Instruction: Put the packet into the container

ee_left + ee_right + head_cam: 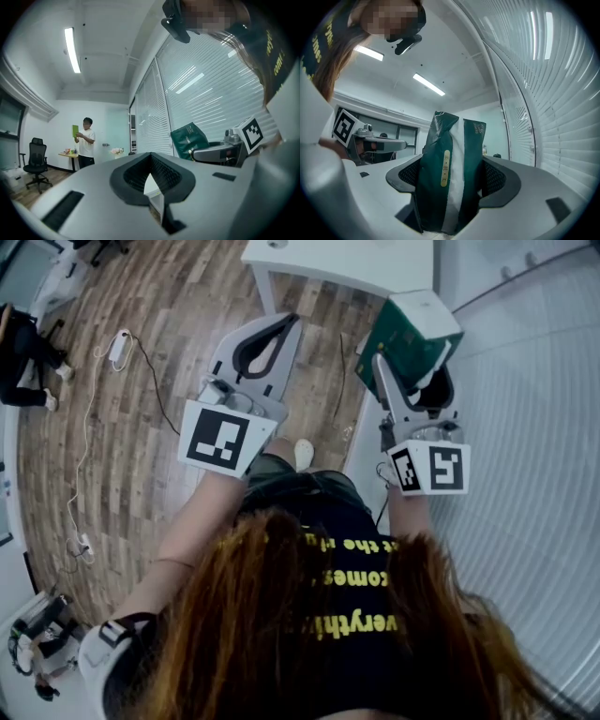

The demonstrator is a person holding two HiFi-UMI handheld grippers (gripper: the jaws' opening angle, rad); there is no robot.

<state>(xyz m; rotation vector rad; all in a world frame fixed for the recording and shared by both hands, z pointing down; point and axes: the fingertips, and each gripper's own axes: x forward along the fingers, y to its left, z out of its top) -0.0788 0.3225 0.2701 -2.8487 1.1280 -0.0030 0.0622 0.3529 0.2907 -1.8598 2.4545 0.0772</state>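
Observation:
My right gripper is shut on a dark green packet, held up above the floor near the blinds. In the right gripper view the packet stands upright between the black pads, with a white side fold and a yellow strip. My left gripper is held level beside it, to the left, jaws shut with nothing between them. From the left gripper view the packet and the right gripper show at the right. No container shows in any view.
A white table stands ahead on the wooden floor. A power strip with cable lies at the left. White blinds run along the right. A person stands far back by a desk, and an office chair stands further left.

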